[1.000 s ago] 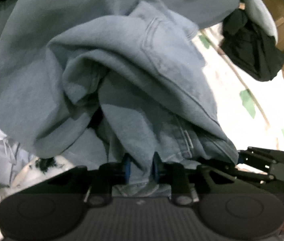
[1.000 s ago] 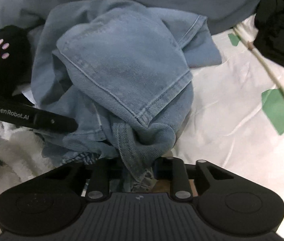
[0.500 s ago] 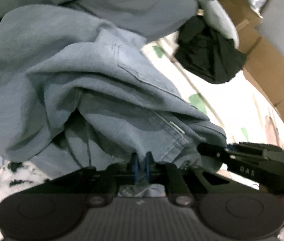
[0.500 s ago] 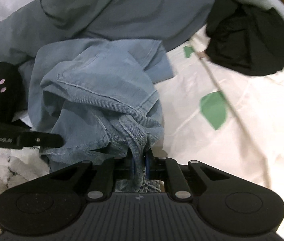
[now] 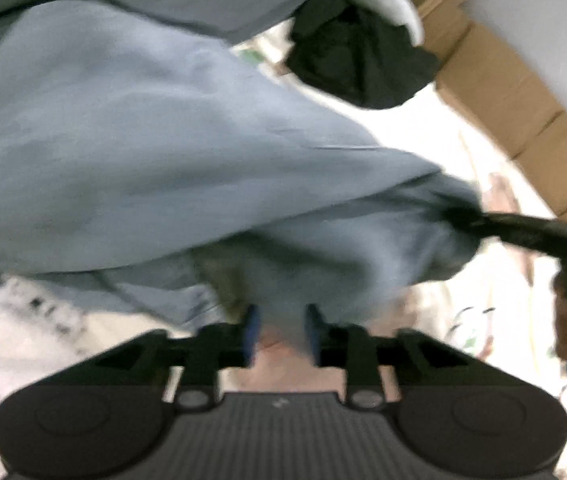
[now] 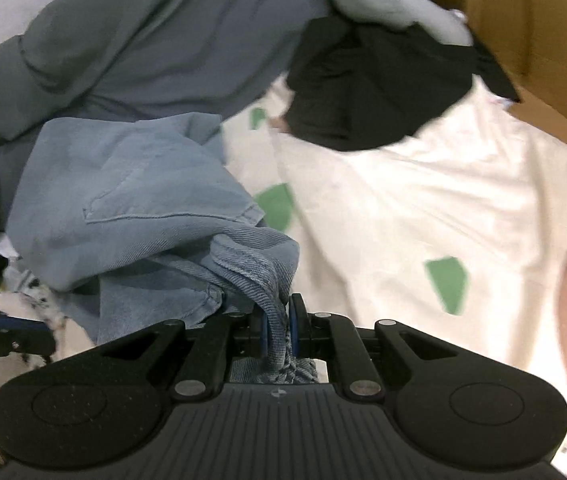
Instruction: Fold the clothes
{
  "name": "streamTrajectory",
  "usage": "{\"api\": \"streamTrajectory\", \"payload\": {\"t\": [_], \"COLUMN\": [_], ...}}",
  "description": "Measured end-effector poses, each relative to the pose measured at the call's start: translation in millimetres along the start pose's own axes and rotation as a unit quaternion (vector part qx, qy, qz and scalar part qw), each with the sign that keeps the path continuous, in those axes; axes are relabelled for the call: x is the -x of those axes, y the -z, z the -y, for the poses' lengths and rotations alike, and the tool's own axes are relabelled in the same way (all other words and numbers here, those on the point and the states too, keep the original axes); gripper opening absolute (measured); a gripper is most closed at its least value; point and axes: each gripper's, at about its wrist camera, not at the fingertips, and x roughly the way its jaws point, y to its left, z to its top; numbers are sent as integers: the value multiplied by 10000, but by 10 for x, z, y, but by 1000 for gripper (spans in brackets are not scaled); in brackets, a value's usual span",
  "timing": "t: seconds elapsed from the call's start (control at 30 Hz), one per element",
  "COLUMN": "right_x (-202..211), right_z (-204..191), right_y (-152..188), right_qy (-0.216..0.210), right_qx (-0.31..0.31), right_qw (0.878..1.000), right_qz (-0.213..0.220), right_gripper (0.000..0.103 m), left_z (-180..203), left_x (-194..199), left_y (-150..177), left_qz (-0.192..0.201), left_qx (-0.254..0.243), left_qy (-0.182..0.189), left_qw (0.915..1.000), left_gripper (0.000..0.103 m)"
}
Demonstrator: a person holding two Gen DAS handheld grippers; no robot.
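Under everything we see a cream bedsheet [image 6: 423, 200] with flat green patches, wrinkled, and brown cardboard boxes [image 6: 531, 28] behind it. Our right gripper [image 6: 279, 328] has its blue pads pressed together on a ribbed, frayed edge of the pale blue jeans [image 6: 131, 208], which spread up and to the left of the jaws in thick folds. Our left gripper [image 5: 281, 330] is opening; soft denim hangs between its separated pads. Beyond the jeans lie a grey garment [image 6: 155, 40] and a crumpled black cloth [image 6: 371, 88].
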Motion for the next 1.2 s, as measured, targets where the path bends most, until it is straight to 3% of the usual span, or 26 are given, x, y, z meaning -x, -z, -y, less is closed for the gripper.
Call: {"api": "streamTrajectory", "payload": {"t": [0.17, 0.37, 0.63, 0.67, 0.73, 0.87, 1.2], "right_x": [202, 500, 928, 988, 1120, 1234, 1304], "right_z": [288, 733, 1333, 1409, 1581, 1692, 1339], "right_y": [46, 53, 65, 67, 77, 109, 243], "right_qy": [292, 927, 1646, 1749, 1970, 2404, 1777], "right_qx": [-146, -463, -582, -651, -871, -771, -557], "right_qw": [9995, 9946, 9845, 9823, 9764, 9676, 9825], "right_qz": [-15, -26, -177, -169, -124, -54, -46], "right_gripper": [8, 8, 6, 0, 0, 0, 1], "left_z": [-358, -629, -844, -847, -860, -1011, -1363], "left_x": [45, 52, -31, -63, -137, -305, -657], "left_y": [-12, -132, -247, -274, -331, -450, -607], "left_qz": [95, 216, 344, 383, 493, 636, 661], "left_qx": [432, 604, 732, 748, 758, 674, 1019], "left_qy": [-763, -1223, -1261, -1243, -1216, -1267, -959], "left_qw": [9961, 9904, 9887, 9887, 9885, 9876, 9879], "left_gripper": [61, 74, 74, 75, 86, 87, 87]}}
